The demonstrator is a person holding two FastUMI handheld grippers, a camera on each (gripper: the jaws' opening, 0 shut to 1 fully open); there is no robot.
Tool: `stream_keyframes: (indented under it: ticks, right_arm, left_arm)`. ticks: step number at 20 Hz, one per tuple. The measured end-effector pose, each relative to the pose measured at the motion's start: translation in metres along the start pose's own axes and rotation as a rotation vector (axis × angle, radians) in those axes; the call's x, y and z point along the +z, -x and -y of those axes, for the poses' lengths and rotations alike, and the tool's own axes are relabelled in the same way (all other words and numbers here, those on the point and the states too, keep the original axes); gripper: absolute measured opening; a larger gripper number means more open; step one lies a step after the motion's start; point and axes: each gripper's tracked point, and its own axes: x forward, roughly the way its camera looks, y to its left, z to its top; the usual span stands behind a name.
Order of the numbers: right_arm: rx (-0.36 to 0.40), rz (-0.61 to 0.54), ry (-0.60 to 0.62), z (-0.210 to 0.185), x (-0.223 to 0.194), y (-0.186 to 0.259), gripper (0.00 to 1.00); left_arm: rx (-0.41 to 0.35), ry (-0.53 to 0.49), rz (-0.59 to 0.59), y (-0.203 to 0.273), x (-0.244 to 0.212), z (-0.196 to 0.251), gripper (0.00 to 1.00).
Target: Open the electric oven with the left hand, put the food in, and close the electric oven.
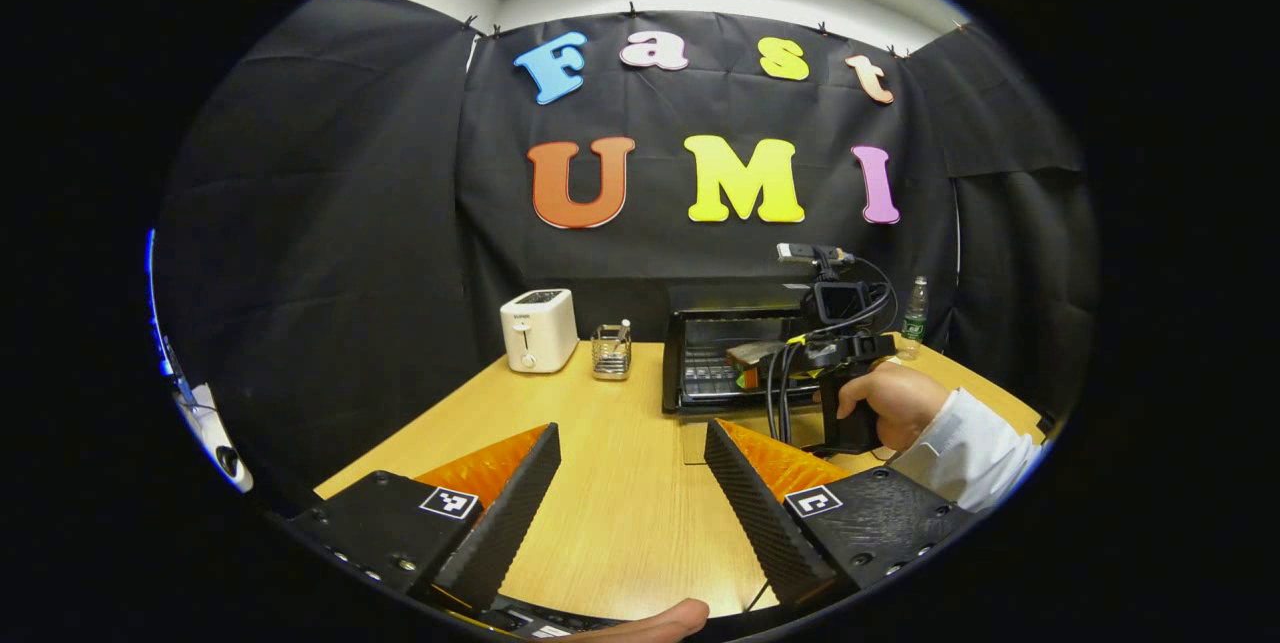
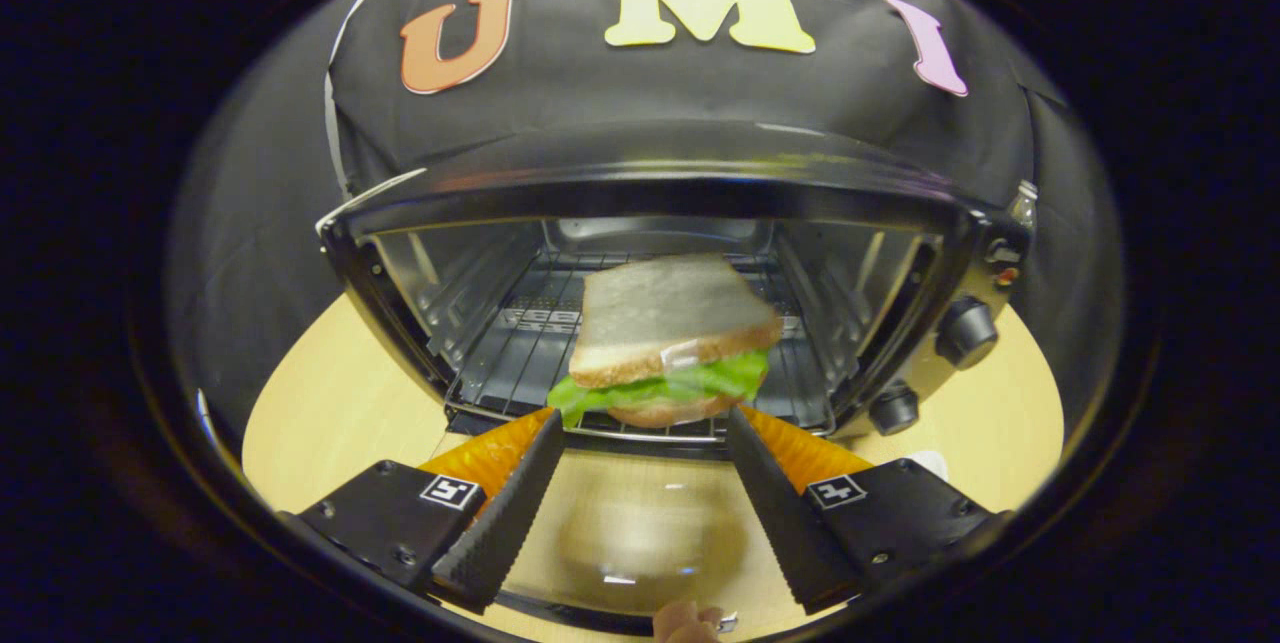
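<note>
Sandwich (image 2: 668,343) sits on oven (image 2: 660,193) rack — just beyond right tool (image 2: 640,448), apart.

You will find no readable text: the toaster (image 1: 539,329) front mark and the bottle (image 1: 913,318) label are too small to make out.

On the table (image 1: 620,483), the toaster (image 1: 539,329) stands left of the rack (image 1: 611,351), the oven (image 1: 720,343) right of both with its door (image 2: 620,533) dropped open in front, the bottle (image 1: 914,315) farther right, and the sandwich (image 2: 668,343) on the oven's wire shelf (image 2: 520,353).
</note>
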Motion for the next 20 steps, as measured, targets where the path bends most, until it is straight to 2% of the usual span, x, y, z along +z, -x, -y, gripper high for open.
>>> stream_keyframes:
  ticks: [3, 7, 14, 20]
  right_arm:
    - [0.026, 0.051, 0.014, 0.008, 0.006, 0.037, 1.0]
    - [0.055, 0.173, 0.002, 0.027, 0.031, 0.103, 1.0]
    - [0.026, 0.383, -0.022, 0.081, 0.067, 0.216, 1.0]
    - [-0.033, 0.554, -0.08, 0.147, 0.101, 0.305, 0.99]
  left_arm:
    - [-0.003, 0.02, -0.019, -0.002, -0.006, 0.008, 0.96]
    - [-0.031, 0.022, -0.059, -0.014, -0.019, 0.029, 0.94]
    - [-0.071, -0.029, -0.135, -0.051, -0.039, 0.073, 0.94]
    - [-0.119, -0.016, -0.225, -0.083, -0.064, 0.113, 0.94]
